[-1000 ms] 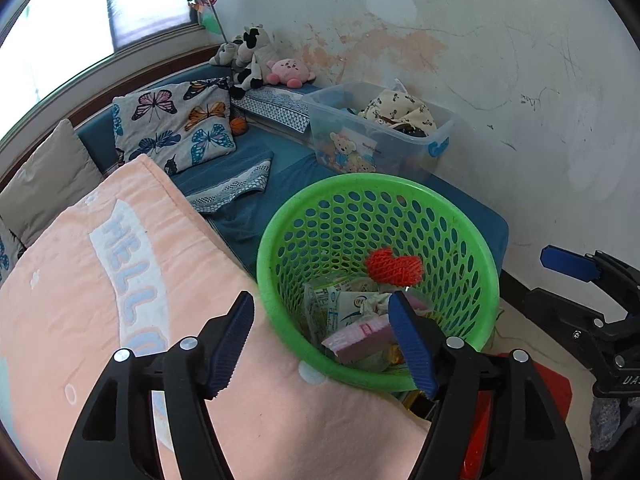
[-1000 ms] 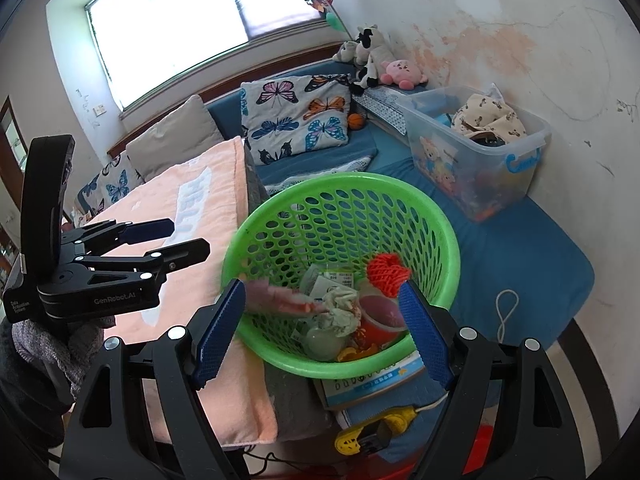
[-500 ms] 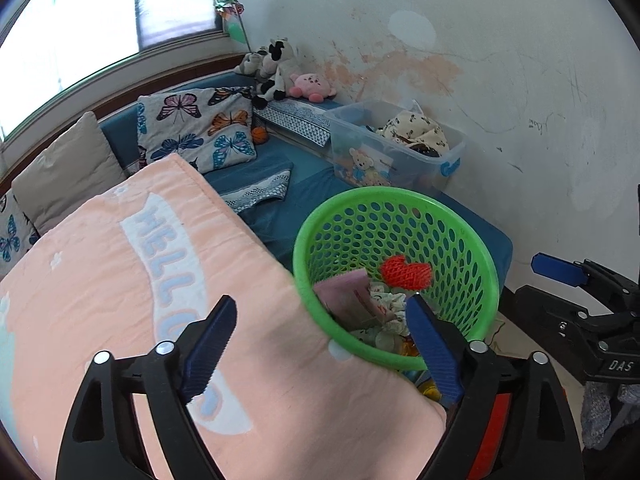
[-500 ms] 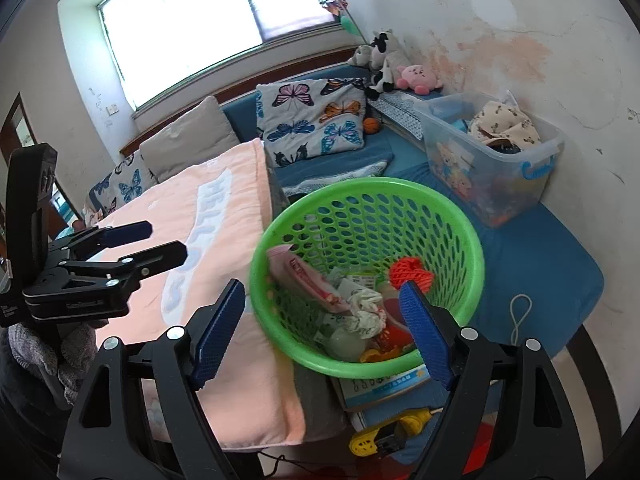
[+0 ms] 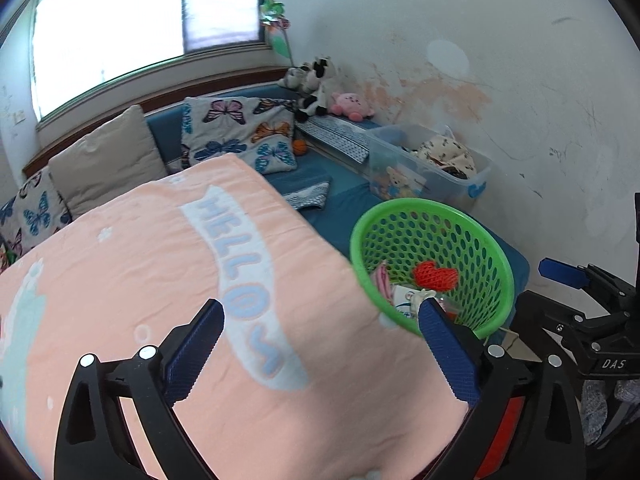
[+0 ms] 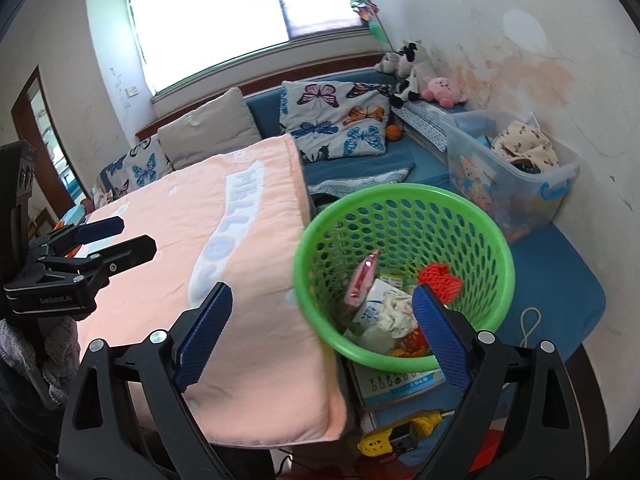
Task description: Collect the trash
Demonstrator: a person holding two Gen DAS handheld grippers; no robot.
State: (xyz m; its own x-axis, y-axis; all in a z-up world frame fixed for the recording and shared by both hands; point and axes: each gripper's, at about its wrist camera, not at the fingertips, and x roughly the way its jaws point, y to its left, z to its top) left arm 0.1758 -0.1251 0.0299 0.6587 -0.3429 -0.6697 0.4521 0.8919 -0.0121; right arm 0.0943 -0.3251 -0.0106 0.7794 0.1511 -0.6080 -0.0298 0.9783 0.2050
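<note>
A green perforated basket [image 6: 505,246] stands beside the blanket-covered surface, holding trash: a pink wrapper [image 6: 362,280] leaning on its inner wall, a red net [image 6: 440,278] and crumpled white paper [image 6: 394,312]. The left wrist view shows the same basket [image 5: 498,258] at right, with the red net [image 5: 435,275] inside. My left gripper [image 5: 318,320] hovers over the pink blanket, its jaws opening, with nothing between them. My right gripper [image 6: 320,300] hangs near the basket's near rim, jaws opening and likewise empty.
A pink "HELLO" blanket [image 5: 140,264] covers the surface at left. Behind it runs a blue sofa with butterfly cushions [image 6: 336,120], plush toys and a clear storage box [image 6: 516,184]. A yellow power strip [image 6: 396,436] and a booklet [image 6: 400,384] lie below the basket.
Both grippers have drawn back from the basket and spread their jaws wider. The pink wrapper fell into the basket and now leans against its wall.
</note>
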